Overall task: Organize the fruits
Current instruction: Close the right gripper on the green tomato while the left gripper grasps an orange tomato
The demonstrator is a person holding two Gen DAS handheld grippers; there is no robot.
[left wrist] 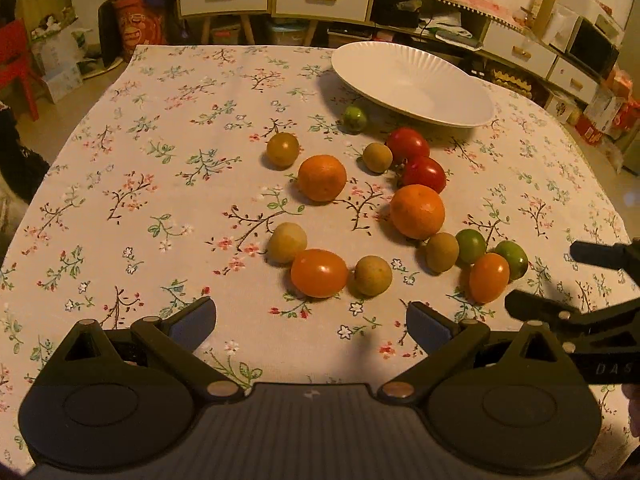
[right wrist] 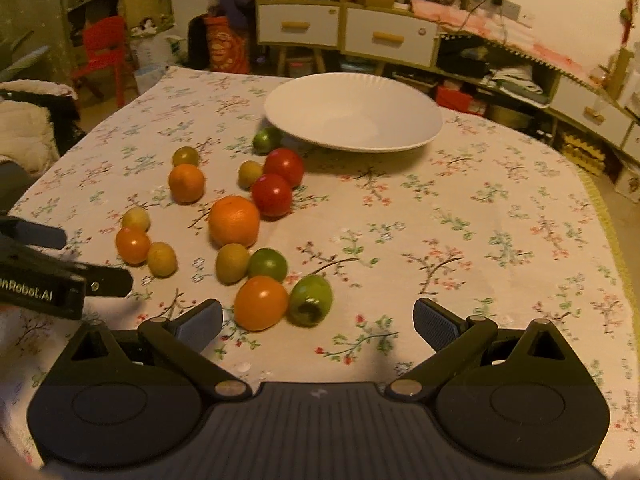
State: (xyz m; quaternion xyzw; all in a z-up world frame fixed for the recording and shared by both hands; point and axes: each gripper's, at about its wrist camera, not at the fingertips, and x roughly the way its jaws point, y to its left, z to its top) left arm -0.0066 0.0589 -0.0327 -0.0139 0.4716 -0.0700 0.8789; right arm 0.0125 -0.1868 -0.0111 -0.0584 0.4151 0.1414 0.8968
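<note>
Two tools hang wide open and empty over the bench — the left tool (left wrist: pixel 311 322) just short of an orange tomato (left wrist: pixel 319 273), the right tool (right wrist: pixel 318 322) with a green tomato (right wrist: pixel 311 299) just ahead, left of centre. The white plate (right wrist: pixel 400 136) sits beyond — nothing in it.

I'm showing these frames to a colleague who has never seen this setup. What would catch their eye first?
Probably the scatter of small fruits on the floral tablecloth: two oranges, red tomatoes and green ones. Behind them sits a large white plate, with nothing on it. Both grippers, left and right, are open above the cloth.
</note>
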